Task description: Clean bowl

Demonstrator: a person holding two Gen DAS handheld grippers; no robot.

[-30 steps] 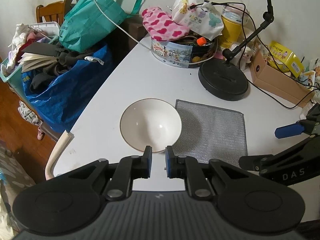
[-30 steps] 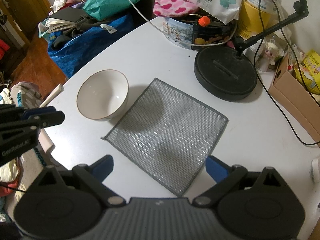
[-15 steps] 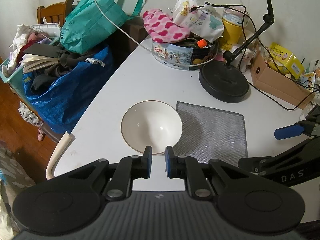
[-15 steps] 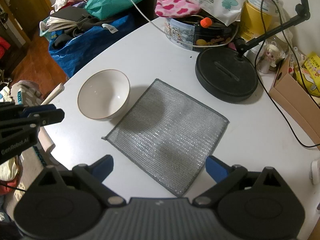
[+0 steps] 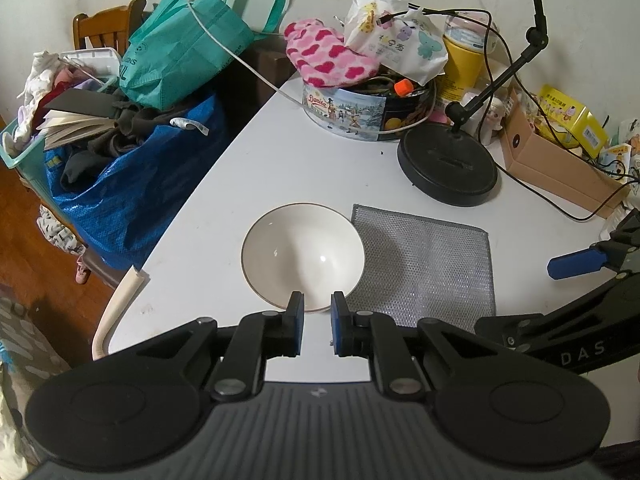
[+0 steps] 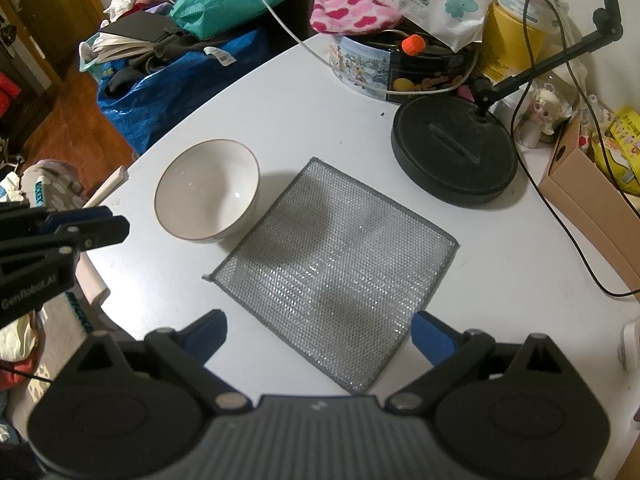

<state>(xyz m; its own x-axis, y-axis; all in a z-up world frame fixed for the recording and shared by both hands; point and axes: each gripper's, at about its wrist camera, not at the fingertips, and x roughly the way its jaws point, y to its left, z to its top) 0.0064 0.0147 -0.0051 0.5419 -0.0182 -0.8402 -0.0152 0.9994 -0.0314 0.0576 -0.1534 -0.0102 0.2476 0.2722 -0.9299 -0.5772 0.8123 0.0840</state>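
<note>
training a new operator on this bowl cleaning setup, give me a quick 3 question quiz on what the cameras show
1. True or false: the bowl is upside down on the table.
2. Which gripper has its jaws spread wide? A) left gripper B) right gripper C) neither
3. Fill in: the grey mesh cloth lies flat between the bowl and the black round ____.

Key
1. False: it stands upright and looks empty.
2. B: its jaws span the cloth's near corner; the left gripper's jaws stand a narrow gap apart near the bowl's near rim, holding nothing.
3. Base (a stand's base).
</note>
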